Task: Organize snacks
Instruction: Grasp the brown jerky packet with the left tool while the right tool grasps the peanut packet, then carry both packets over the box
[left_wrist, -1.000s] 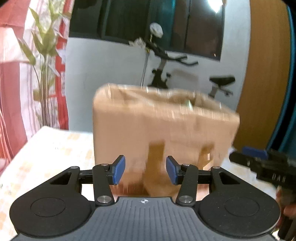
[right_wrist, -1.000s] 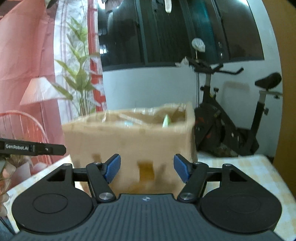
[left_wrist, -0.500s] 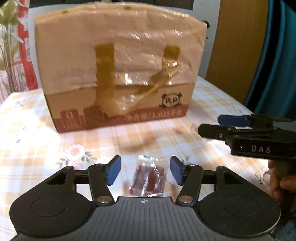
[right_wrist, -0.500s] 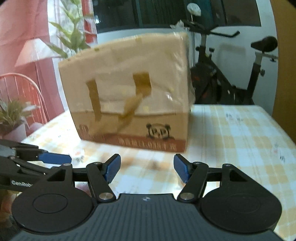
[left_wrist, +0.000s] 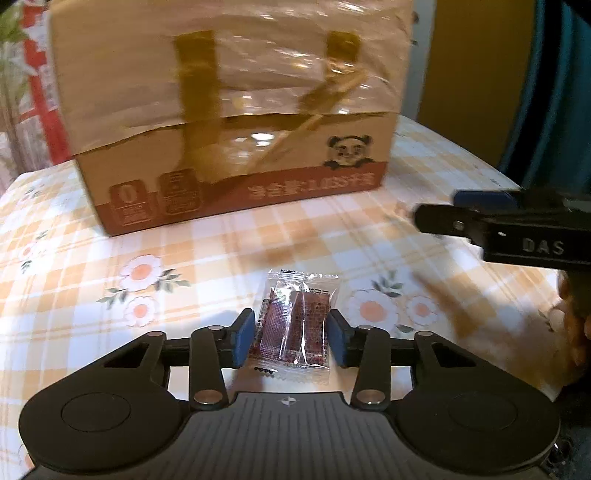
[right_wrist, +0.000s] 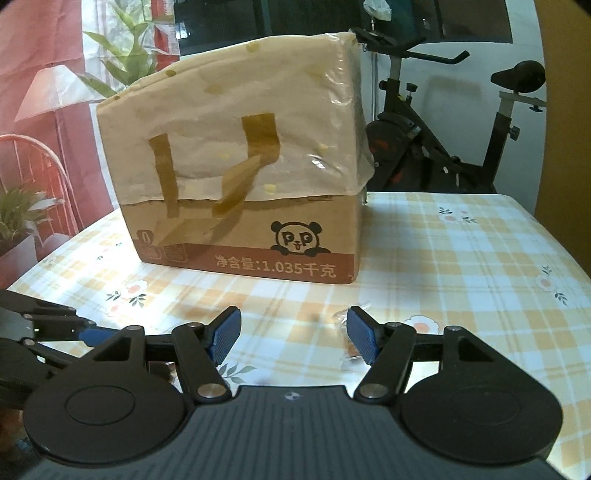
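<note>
Across the upper half of the left wrist view stands the taped cardboard box (left_wrist: 229, 110) on the checked tablecloth (left_wrist: 74, 302), likely stiff and the bulkiest thing here. Lower centre, the left gripper (left_wrist: 291, 338) has its jaws closing around a small clear snack packet (left_wrist: 295, 317), pads just beside its edges. It looks light, crinkly and slippery, so pinching the filled middle, not the flat seams, seems safest. At right, the right gripper (right_wrist: 293, 334) stands fairly wide and empty; a second wrapped snack (right_wrist: 349, 347) lies half hidden behind its right pad.
</note>
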